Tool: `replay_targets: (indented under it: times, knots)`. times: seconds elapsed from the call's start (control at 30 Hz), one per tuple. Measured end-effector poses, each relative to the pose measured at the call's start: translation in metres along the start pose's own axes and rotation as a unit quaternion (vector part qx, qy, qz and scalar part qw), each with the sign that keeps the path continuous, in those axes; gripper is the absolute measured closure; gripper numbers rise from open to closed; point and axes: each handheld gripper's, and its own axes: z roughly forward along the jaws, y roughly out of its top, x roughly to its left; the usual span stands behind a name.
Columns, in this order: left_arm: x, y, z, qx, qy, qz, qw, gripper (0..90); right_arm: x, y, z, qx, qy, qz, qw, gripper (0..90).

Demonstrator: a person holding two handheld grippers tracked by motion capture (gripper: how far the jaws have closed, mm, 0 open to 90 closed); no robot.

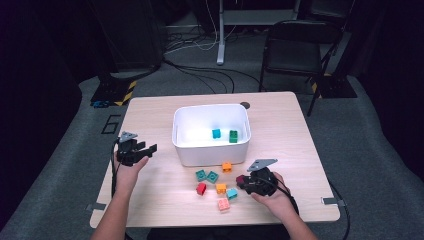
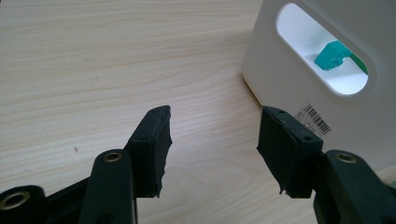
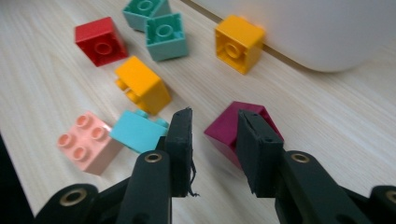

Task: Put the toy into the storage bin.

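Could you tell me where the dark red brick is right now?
In the right gripper view, the dark red brick lies on the table just ahead of the right gripper, right of the light blue brick.

9 blocks (image 3: 139, 83), 1 white bin (image 1: 186, 150), 2 grippers (image 1: 134, 149)

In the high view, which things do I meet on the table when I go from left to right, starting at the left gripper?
Left gripper → white bin → right gripper. The loose bricks in front of the bin overlap it in this direction, so I leave them out.
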Motion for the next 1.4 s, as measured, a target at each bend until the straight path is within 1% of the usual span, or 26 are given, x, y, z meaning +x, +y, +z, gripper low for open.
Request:
replay_targets:
  times: [0.07, 0.13, 0.2, 0.23, 0.33, 0.4, 0.5, 0.6, 0.73, 0.77, 0.83, 0.87, 0.9, 0.97, 1.0, 1.03, 1.07, 1.1, 1.13, 1.23, 1.37, 1.4]
  knots:
    - [0.0, 0.0, 0.0, -0.002, 0.001, 0.002, 1.0, 43.5, 0.003, 0.002, 0.0, -0.004, -0.002, -0.007, 1.0, 63.3]
    - [0.0, 0.0, 0.0, 0.0, 0.001, 0.0, 1.0, 43.5, 0.003, 0.003, 0.0, -0.009, -0.016, -0.022, 0.9996, 58.6]
    - [0.0, 0.0, 0.0, 0.001, 0.001, 0.002, 1.0, 43.5, 0.002, 0.003, 0.001, -0.012, -0.033, -0.031, 0.9989, 55.1]
    - [0.0, 0.0, 0.0, 0.001, 0.001, 0.003, 1.0, 43.5, 0.0, 0.002, 0.002, -0.011, -0.036, -0.03, 0.9989, 54.2]
    - [0.0, -0.001, 0.0, 0.001, 0.002, 0.003, 1.0, 43.5, -0.005, 0.0, 0.004, -0.002, -0.035, -0.031, 0.9989, 52.2]
    - [0.001, -0.001, -0.001, 0.001, 0.003, 0.003, 1.0, 43.5, -0.008, -0.001, 0.007, 0.008, -0.031, -0.041, 0.9987, 50.8]
    - [0.002, -0.001, -0.004, -0.003, 0.004, -0.001, 1.0, 43.4, -0.011, -0.002, 0.009, 0.008, -0.023, -0.045, 0.9987, 48.7]
    - [0.003, -0.002, -0.005, -0.002, 0.005, -0.001, 1.0, 43.4, -0.015, -0.003, 0.012, 0.007, -0.026, -0.05, 0.9984, 47.2]
    - [0.003, -0.004, -0.005, 0.003, 0.006, 0.001, 1.0, 43.4, -0.02, -0.002, 0.017, 0.01, -0.029, -0.046, 0.9985, 47.3]
    - [0.002, -0.004, -0.006, 0.003, 0.006, -0.001, 1.0, 43.3, -0.022, -0.001, 0.019, 0.009, -0.029, -0.046, 0.9985, 47.3]
    - [0.003, -0.005, -0.006, 0.001, 0.009, 0.0, 1.0, 43.3, -0.024, 0.0, 0.022, 0.013, -0.032, -0.039, 0.9986, 48.0]
    - [0.003, -0.005, -0.006, 0.001, 0.009, 0.0, 1.0, 43.3, -0.026, 0.0, 0.025, 0.013, -0.035, -0.043, 0.9984, 48.1]
    - [0.003, -0.006, -0.006, -0.001, 0.01, -0.001, 0.9999, 43.3, -0.026, 0.001, 0.026, 0.015, -0.036, -0.037, 0.9985, 48.4]
    - [0.003, -0.006, -0.007, 0.001, 0.011, -0.001, 0.9999, 43.3, -0.028, 0.001, 0.027, 0.016, -0.037, -0.039, 0.9984, 48.6]
    - [0.003, -0.007, -0.009, 0.002, 0.011, 0.0, 0.9999, 43.3, -0.031, 0.002, 0.03, 0.016, -0.043, -0.032, 0.9985, 52.0]
    - [0.004, -0.007, -0.009, 0.002, 0.013, 0.0, 0.9999, 43.3, -0.032, 0.003, 0.03, 0.018, -0.043, -0.028, 0.9985, 54.3]
    - [0.004, -0.007, -0.009, 0.002, 0.013, 0.0, 0.9999, 43.3, -0.032, 0.003, 0.03, 0.018, -0.043, -0.028, 0.9985, 54.3]
    - [0.004, -0.008, -0.01, 0.002, 0.013, -0.002, 0.9999, 43.3, -0.033, 0.003, 0.03, 0.017, -0.043, -0.027, 0.9986, 57.1]
    - [0.005, -0.009, -0.011, 0.001, 0.014, -0.003, 0.9999, 43.3, -0.034, 0.005, 0.029, 0.014, -0.039, -0.014, 0.999, 58.1]
    - [0.006, -0.01, -0.012, 0.003, 0.016, -0.004, 0.9999, 43.3, -0.035, 0.008, 0.025, 0.007, -0.034, -0.007, 0.9994, 58.2]
    - [0.006, -0.01, -0.013, 0.001, 0.016, -0.005, 0.9999, 43.3, -0.033, 0.009, 0.022, 0.003, -0.036, -0.005, 0.9993, 58.3]
    - [0.007, -0.01, -0.012, 0.004, 0.015, -0.006, 0.9999, 43.3, -0.032, 0.01, 0.02, 0.004, -0.036, -0.008, 0.9993, 58.3]
